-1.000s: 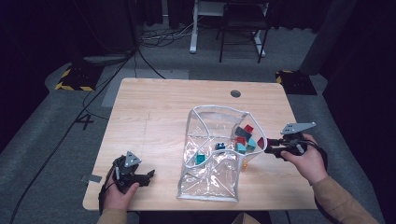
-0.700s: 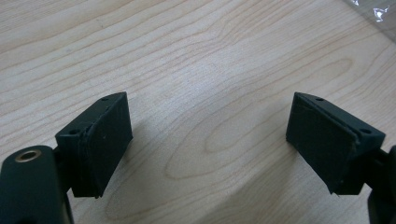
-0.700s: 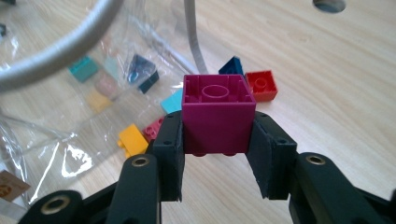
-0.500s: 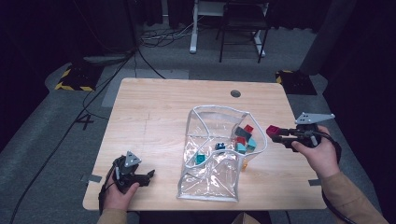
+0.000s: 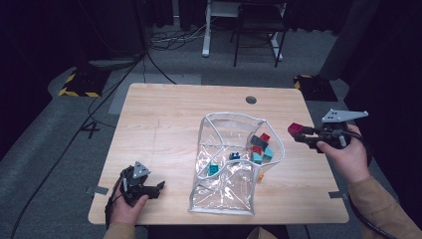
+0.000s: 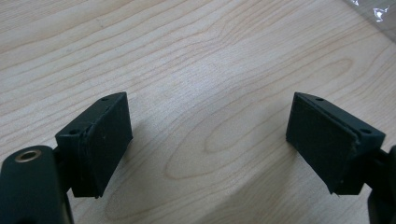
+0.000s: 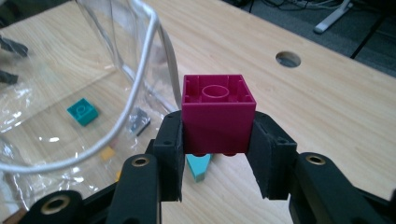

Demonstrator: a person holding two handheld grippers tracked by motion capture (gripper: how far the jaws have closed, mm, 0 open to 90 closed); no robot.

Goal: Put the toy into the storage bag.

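Magenta block point(image 7: 218, 113) clamped in right gripper point(image 5: 301, 134), held above table's right edge beside clear bag point(image 5: 234, 164). Several blocks already sit inside bag; this one isn't in yet. Left gripper point(image 5: 154, 188) parked near front-left corner, jaws spread, empty.

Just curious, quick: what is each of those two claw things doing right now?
Left gripper: open, holding nothing, over the table.
Right gripper: closed on a magenta building block.
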